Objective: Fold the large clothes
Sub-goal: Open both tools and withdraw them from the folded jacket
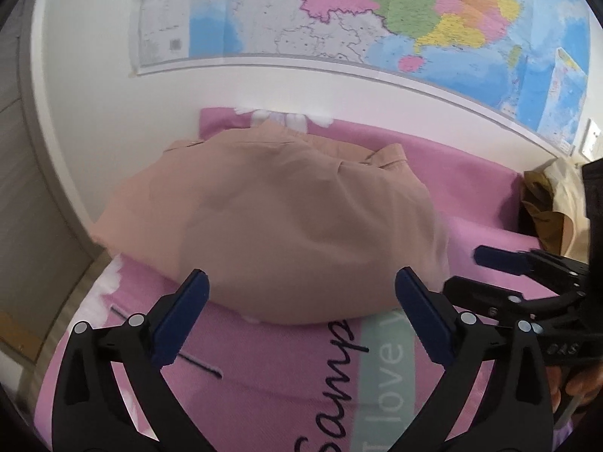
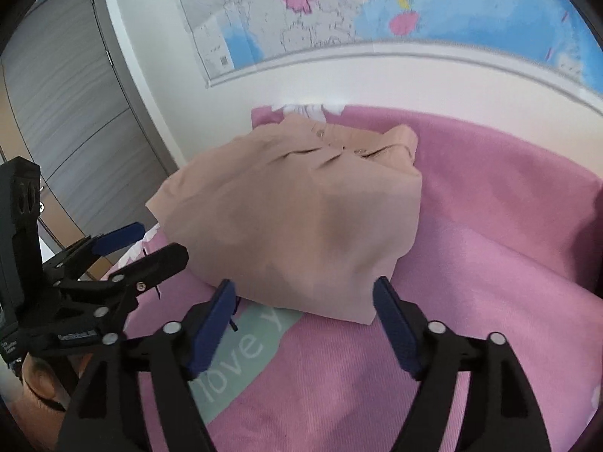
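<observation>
Beige garment [image 1: 279, 222] sits folded in a compact bundle on the pink blanket [image 1: 264, 395], collar end toward 12 o'clock near the white wall [image 1: 113, 120] with the map [image 1: 377, 11]. Left gripper [image 1: 301, 301] at 6 o'clock of the bundle, jaws spread wide, nothing between the pads. Right gripper [image 2: 305, 310] same: jaws apart, bundle edge just ahead, not touching. Each gripper shows in the other's view, right one at 3 o'clock, left one at 9 o'clock. Blanket print reads "love".
</observation>
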The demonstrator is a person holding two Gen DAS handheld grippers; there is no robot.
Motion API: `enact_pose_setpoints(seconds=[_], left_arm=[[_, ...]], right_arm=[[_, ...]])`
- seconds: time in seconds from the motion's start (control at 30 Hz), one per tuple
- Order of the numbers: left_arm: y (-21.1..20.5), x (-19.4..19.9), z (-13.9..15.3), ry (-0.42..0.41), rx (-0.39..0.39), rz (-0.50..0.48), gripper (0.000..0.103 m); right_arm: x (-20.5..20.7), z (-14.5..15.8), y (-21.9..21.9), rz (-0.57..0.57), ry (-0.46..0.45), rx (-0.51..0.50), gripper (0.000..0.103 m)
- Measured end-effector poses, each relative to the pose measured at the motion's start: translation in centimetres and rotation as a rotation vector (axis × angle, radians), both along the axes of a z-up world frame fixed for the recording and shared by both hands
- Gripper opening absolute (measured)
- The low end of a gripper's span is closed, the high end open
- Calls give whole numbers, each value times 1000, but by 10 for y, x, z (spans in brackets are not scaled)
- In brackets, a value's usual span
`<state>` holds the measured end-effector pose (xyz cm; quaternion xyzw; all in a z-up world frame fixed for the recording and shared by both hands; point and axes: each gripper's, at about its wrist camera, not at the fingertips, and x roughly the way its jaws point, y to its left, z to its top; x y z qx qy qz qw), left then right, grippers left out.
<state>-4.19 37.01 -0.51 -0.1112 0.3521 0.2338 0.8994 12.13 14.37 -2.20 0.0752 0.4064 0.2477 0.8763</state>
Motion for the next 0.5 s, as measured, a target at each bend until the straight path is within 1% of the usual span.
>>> enact_pose_setpoints(seconds=[0.03, 0.1, 0.2, 0.3, 0.47, 0.5], left_arm=[[-3, -1, 1, 1, -2, 2, 98], [-8, -6, 3, 1, 7, 22, 98], [-16, -13, 5, 11, 22, 57, 98], [-20, -22, 5, 11, -10, 83, 98], [-26, -36, -2, 45, -80, 105, 98], [-27, -39, -2, 42, -85, 110, 98]], right_arm=[[-5, 3, -2, -7, -14, -6, 84], [-16, 7, -6, -12, -42, -13, 90], [-25, 11, -6, -11, -72, -34, 96], [-39, 16, -5, -9, -106, -50, 97], [-56, 17, -2, 2, -126, -75, 97], [-59, 17, -1, 7, -127, -81, 97]])
